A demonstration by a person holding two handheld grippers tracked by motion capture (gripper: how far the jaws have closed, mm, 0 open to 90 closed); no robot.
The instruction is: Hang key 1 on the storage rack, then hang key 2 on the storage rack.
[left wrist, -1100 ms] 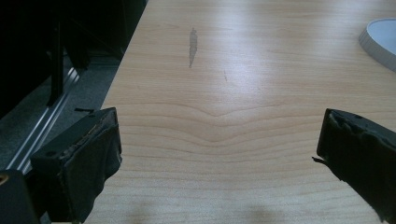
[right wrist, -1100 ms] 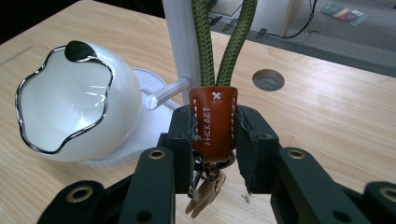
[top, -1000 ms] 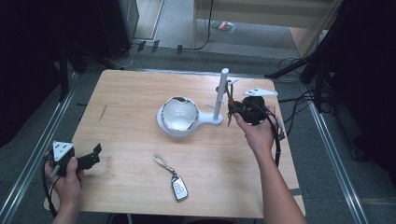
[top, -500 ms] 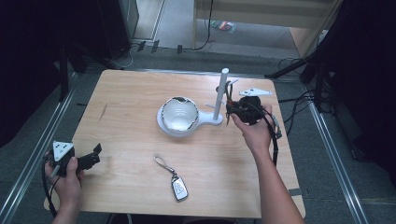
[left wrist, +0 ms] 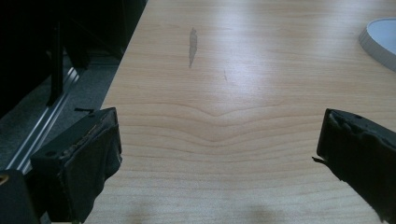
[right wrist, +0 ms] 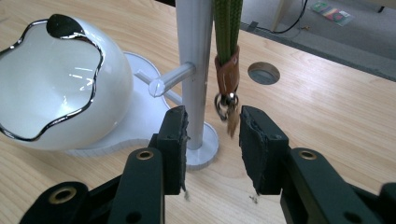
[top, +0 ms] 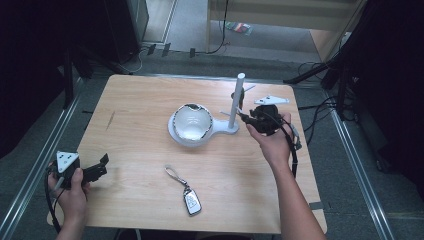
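Observation:
A white stand (top: 239, 95) with a round base and side pegs rises beside a white bowl (top: 192, 122) at the table's middle. In the right gripper view a green strap (right wrist: 228, 28) hangs next to the post (right wrist: 194, 70). It ends in a brown leather tab (right wrist: 227, 74) and a metal ring (right wrist: 225, 101). My right gripper (right wrist: 212, 128) is open; its jaws have just been opening, and the ring dangles between the fingertips without either pad pressing it. The same gripper (top: 243, 116) sits at the post in the high view. My left gripper (left wrist: 219, 144) is wide open over bare wood, at the table's front left (top: 103, 166).
A key fob (top: 192, 201) with a strap loop lies near the front edge. A round cable hole (right wrist: 264, 73) is cut into the table behind the post. The stand's base rim (left wrist: 380, 39) lies far ahead of the left gripper. A dark streak (left wrist: 192, 44) marks the wood.

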